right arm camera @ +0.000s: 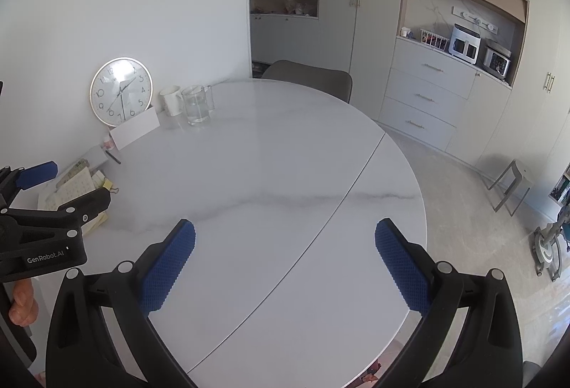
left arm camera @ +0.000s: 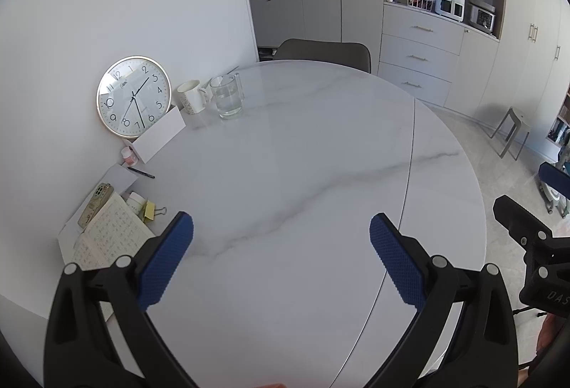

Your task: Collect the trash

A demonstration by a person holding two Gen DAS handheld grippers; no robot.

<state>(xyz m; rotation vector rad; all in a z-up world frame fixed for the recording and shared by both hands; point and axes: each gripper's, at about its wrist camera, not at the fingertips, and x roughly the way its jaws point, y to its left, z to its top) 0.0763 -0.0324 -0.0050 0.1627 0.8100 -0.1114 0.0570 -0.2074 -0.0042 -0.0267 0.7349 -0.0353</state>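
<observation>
My left gripper [left arm camera: 281, 227] is open and empty above the white marble table [left arm camera: 285, 156]. My right gripper [right arm camera: 285, 231] is open and empty above the same table [right arm camera: 267, 156], to the right of the left one. No loose trash shows on the bare tabletop. At the table's left edge lie papers [left arm camera: 107, 242], a yellow note pad with a binder clip [left arm camera: 151, 210], a small white bottle [left arm camera: 136, 201], a pink bottle [left arm camera: 130, 156], a pen [left arm camera: 140, 172] and a phone [left arm camera: 95, 204]. The left gripper's body also shows in the right wrist view [right arm camera: 39, 238].
A wall clock [left arm camera: 134, 96] leans on the wall behind a white card [left arm camera: 162, 135]. A white mug [left arm camera: 192, 97] and a glass jug [left arm camera: 227, 96] stand at the back left. A grey chair [left arm camera: 322, 51] is behind the table. Cabinets and a stool [left arm camera: 511, 131] are at the right.
</observation>
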